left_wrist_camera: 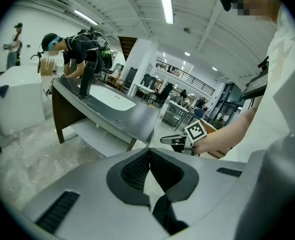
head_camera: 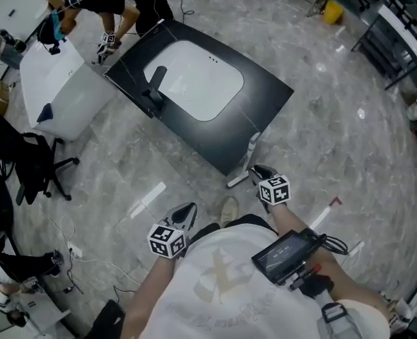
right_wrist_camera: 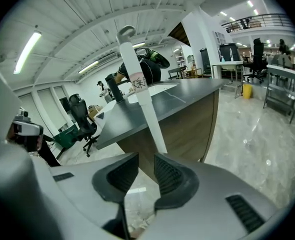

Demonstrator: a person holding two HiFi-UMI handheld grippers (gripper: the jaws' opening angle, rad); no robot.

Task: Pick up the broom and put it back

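Note:
The broom has a white handle (right_wrist_camera: 140,91) with a hook at its top, and it leans upright against the corner of the dark desk (right_wrist_camera: 187,91). Seen from the head view, the broom (head_camera: 253,147) stands at the desk's near corner, its foot on the floor. My right gripper (head_camera: 263,175) is right at the lower handle. In the right gripper view its jaws (right_wrist_camera: 146,169) stand apart, the handle rises just beyond the right fingertip, and the pads do not press on it. My left gripper (left_wrist_camera: 148,159) is shut on nothing, low at the left (head_camera: 184,216).
The dark desk (head_camera: 265,90) carries a white inset panel (head_camera: 194,80) and a black upright fitting (head_camera: 154,87). A person (head_camera: 116,6) bends over its far side. A white cabinet (head_camera: 60,87) and a black office chair (head_camera: 32,164) stand at the left. Cables lie on the marble floor.

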